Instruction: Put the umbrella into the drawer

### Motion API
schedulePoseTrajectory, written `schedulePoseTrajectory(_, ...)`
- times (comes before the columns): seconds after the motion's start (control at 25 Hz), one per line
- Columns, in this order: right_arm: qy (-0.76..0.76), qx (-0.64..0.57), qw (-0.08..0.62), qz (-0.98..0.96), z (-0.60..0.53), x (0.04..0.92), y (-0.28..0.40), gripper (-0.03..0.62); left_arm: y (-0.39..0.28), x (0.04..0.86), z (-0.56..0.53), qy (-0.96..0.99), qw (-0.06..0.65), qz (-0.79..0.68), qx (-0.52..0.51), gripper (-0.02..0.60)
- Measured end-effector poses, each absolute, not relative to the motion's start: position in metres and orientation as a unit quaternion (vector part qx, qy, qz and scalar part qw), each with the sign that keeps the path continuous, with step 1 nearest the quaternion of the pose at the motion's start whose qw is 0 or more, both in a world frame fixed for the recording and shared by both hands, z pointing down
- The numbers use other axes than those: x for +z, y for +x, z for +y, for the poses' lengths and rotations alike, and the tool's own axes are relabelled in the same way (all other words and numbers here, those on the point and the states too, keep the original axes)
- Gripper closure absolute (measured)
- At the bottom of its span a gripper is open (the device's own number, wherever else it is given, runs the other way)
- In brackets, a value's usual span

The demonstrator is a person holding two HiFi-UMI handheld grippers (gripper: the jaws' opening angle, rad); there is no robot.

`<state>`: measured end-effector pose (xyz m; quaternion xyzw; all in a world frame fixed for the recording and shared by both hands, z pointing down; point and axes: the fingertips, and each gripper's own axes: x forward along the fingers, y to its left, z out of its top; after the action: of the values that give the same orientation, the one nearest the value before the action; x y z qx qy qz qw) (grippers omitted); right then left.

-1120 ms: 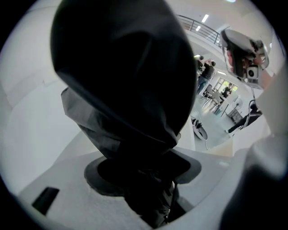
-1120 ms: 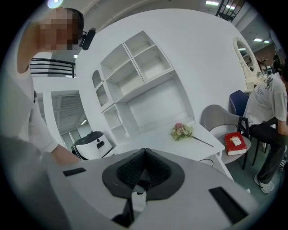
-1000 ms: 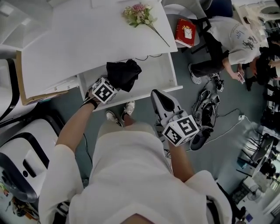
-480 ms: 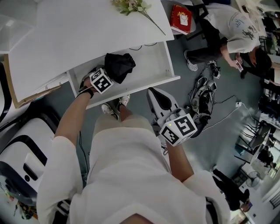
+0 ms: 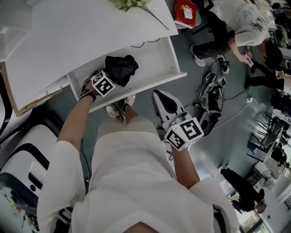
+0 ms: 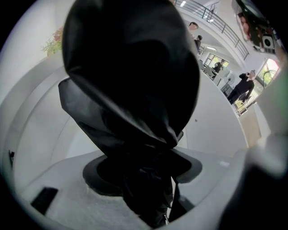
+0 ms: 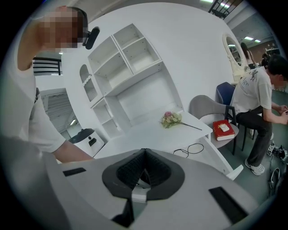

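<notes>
The black folded umbrella (image 5: pixel 122 68) rests at the left end of the open white drawer (image 5: pixel 157 61), below the desk's front edge. My left gripper (image 5: pixel 110 76) points steeply down at it from the near left. In the left gripper view the umbrella (image 6: pixel 130 90) fills most of the picture and its dark cloth runs down between the jaws of the left gripper (image 6: pixel 150 191), which are opening but still pinch it. My right gripper (image 5: pixel 160 96) hangs in front of the drawer over the floor, shut and empty; the right gripper (image 7: pixel 143 173) shows its pads meeting.
A flower sprig (image 5: pixel 132 4) lies on the white desk top (image 5: pixel 82 32). A thin cable (image 5: pixel 146 43) loops at the drawer's back. A red book (image 5: pixel 185 10) sits on a chair; a seated person (image 5: pixel 245 20) is at the right. Shoes and bags (image 5: pixel 211 91) litter the floor.
My left gripper has sunk with the umbrella, which now rests lower in the drawer. The right gripper has dropped a little in front of the drawer.
</notes>
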<state>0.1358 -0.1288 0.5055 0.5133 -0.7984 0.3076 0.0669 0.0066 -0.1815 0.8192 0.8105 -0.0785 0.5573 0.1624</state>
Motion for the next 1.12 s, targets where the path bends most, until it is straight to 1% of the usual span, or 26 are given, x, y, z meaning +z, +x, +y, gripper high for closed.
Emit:
schedulePoseTrajectory(0.24,0.524,0.319,0.066,-0.787,-0.112,0.505,0.134,0.594,0.002,0.816,-0.184,0.811,0.169,-0.09,0.553,0.264)
schedulePoseTrajectory(0.48,0.529,0.313,0.062,-0.787,-0.108,0.501,0.126,0.594,-0.001,0.805,-0.191,0.824,0.148,-0.118,0.534,0.242)
schedulePoseTrajectory(0.6,0.53,0.31,0.059,-0.787,-0.102,0.499,0.122,0.594,-0.005,0.797,-0.191,0.831,0.147,-0.131,0.52,0.232)
schedulePoseTrajectory(0.72,0.53,0.307,0.056,-0.788,-0.094,0.497,0.116,0.594,-0.013,0.786,-0.19,0.834,0.146,-0.147,0.511,0.221)
schedulePoseTrajectory(0.88,0.524,0.296,0.051,-0.797,-0.09,0.489,0.102,0.594,-0.031,0.77,-0.192,0.838,0.156,-0.178,0.492,0.192)
schedulePoseTrajectory(1.12,0.521,0.279,0.046,-0.805,-0.083,0.474,0.087,0.594,-0.051,0.734,-0.189,0.85,0.152,-0.217,0.456,0.192)
